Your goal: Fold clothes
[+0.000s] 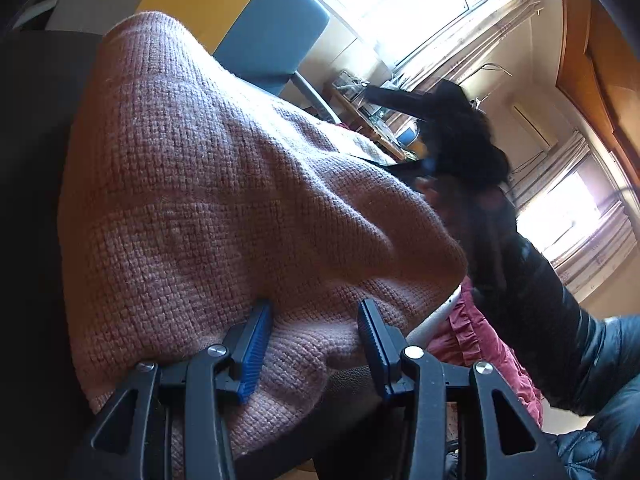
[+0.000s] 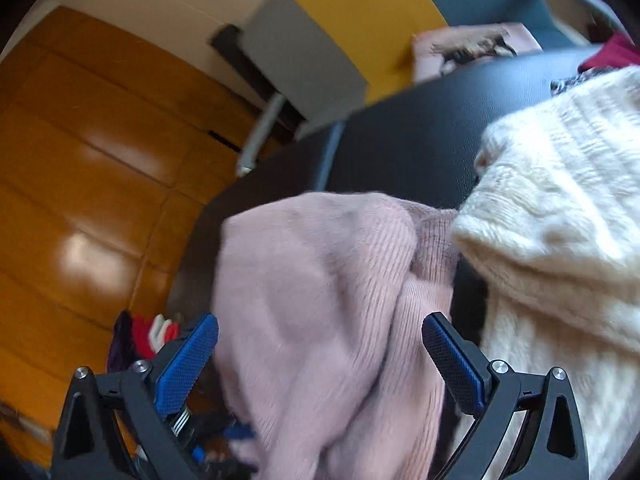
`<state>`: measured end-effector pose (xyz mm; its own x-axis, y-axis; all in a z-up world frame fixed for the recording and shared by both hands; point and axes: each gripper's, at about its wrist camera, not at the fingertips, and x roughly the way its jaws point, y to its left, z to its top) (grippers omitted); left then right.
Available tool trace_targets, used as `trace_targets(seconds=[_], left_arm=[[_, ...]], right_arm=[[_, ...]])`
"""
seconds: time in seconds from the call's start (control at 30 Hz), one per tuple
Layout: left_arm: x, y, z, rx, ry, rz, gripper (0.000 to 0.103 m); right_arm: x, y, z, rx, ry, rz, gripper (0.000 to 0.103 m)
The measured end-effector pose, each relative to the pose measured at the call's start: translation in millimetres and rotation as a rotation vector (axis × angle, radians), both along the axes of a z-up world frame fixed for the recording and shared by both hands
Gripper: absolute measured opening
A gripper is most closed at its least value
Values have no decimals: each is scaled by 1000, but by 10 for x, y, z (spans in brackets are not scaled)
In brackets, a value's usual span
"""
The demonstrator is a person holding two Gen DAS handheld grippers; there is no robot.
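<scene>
A pink knit sweater (image 1: 224, 184) fills the left wrist view, lifted and draped. My left gripper (image 1: 314, 344) is shut on a thick fold of its lower edge, and the fabric fills the gap between the blue pads (image 1: 254, 352). In the right wrist view the same pink sweater (image 2: 320, 280) bulges up over a dark table (image 2: 400, 140). My right gripper (image 2: 320, 360) is open wide, with the fabric between its fingers and the pads (image 2: 186, 364) not pressing on it. The picture there is blurred by motion.
A cream knit sweater (image 2: 560, 208) lies on the table to the right of the pink one. A dark red garment (image 1: 476, 340) lies lower right. A person in a black jacket (image 1: 540, 300) leans in. A yellow and blue chair (image 1: 256, 16) stands behind.
</scene>
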<state>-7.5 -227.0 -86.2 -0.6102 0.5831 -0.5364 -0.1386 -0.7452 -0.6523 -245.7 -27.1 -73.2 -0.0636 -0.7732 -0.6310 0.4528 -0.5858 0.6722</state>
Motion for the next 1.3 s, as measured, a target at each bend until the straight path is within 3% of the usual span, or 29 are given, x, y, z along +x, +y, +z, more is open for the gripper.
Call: trace_targets(seconds=[0.07,0.13,0.2,0.23,0.3,0.37,0.47,0.6,0.7,0.87,1.0,1.07,1.2,1.3], left_arm=[[14,-6,-8,2,7,-4,44],[38,-20,-13,6,12,-9,44],[50,-26,-13,10,15,-11,44],[55,-27,-11,10,15,-12,44],[62,-26,10,5,12,-12,44],[73,-47,80,-4,14,-1,44],[97,-111,235,-4,47,28,48],[83,-112,226,-16,30,10,48],[76,-32,115,-55,-13,-10,48],[98,20,94,-77,-23,-14,48],[64,48,130,-98,-37,-15,48],[24,71,208,-102,-45,-3,48],[-66,253,396,-162,3,-13,49],[-129,394,417,-236,16,-46,49]], right_arm=[[-60,-128,-88,29,-11,-3,96],[-51,-200,-127,64,13,-19,83],[-51,-261,-139,102,40,-36,53],[-43,-291,-143,128,52,-34,46],[-27,-351,-152,179,77,-29,21],[67,-388,19,200,169,-18,14],[248,-432,365,216,341,3,12],[434,-250,759,128,504,-30,12],[372,-135,605,135,491,-78,12],[200,41,-20,228,368,-142,12],[170,109,-356,204,306,-173,12],[170,154,-419,179,291,-195,16],[98,285,-411,133,221,-223,36],[166,301,-184,197,277,-218,44]])
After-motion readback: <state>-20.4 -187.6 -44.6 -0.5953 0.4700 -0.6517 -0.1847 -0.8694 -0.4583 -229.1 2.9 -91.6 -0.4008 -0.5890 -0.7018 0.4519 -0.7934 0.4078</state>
